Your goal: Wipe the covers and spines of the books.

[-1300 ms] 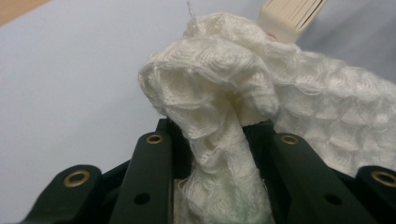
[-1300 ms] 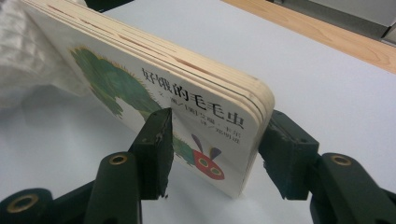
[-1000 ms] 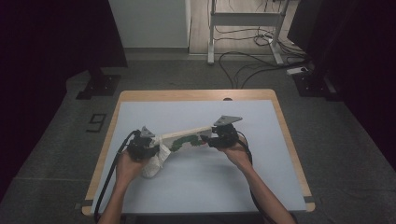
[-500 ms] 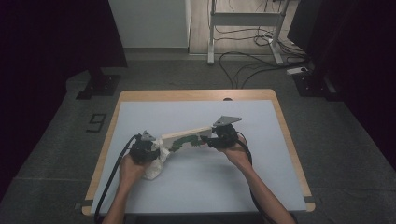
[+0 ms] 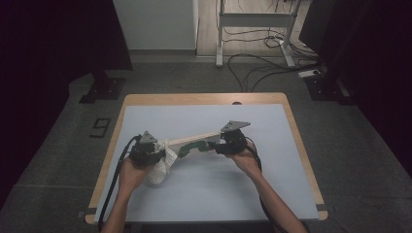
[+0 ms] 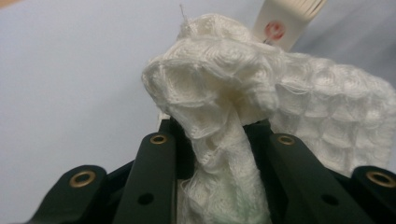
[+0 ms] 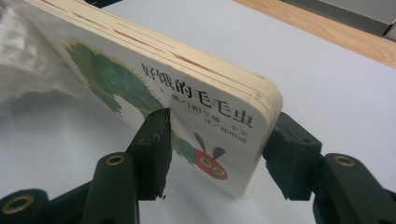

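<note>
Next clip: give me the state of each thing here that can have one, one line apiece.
Board book: closed, held off the table by one end, cover with caterpillar facing the right tongs' camera.
White cloth: bunched, pinched in the left tongs, against the book's far end.
Left tongs: shut on the cloth.
Right tongs: clamped across the book's thickness.
Table: pale blue mat, wooden rim.

the cloth [image 6: 261,107] is white woven cotton-like fabric, waffle-textured and fuzzy, with loose threads. the board book [image 7: 187,107] is thick cardboard, its printed cover smooth with a slight sheen, its page edges raw and pale. the gripper jaws are matt black plastic with brass-coloured rivets. the table [image 5: 204,189] has a smooth matt pale-blue top and a wooden rim.
</note>
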### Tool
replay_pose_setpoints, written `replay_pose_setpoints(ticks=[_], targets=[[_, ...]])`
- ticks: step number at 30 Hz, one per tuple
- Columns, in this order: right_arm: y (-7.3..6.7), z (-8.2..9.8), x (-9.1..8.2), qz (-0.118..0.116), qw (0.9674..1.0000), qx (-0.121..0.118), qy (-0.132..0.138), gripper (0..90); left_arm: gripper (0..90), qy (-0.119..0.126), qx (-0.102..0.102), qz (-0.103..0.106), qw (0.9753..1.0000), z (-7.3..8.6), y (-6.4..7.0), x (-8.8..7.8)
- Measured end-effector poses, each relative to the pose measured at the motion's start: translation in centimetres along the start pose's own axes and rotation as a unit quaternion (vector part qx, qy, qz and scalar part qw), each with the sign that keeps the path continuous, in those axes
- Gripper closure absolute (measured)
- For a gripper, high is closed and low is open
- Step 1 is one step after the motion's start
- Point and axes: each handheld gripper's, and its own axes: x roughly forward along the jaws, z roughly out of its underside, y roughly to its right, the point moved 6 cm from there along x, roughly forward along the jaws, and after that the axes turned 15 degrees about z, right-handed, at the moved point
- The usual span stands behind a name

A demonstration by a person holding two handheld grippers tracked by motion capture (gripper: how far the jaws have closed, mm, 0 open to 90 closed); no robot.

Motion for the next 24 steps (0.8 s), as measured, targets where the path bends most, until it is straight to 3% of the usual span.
replay_pose_setpoints(ticks=[7, 24], targets=[[0.0, 0.0, 0.0, 0.001, 1.0000, 0.001, -0.001, 43.6, 71.9, 0.003, 0.011, -0.009, 0.9999, -0.8, 0.6, -0.7], [0.1, 0.0, -0.1, -0.003, 1.0000, 0.008, 0.001, 44.2, 71.2, 0.010, 0.007, -0.011, 0.9999, -0.5, -0.1, -2.2]])
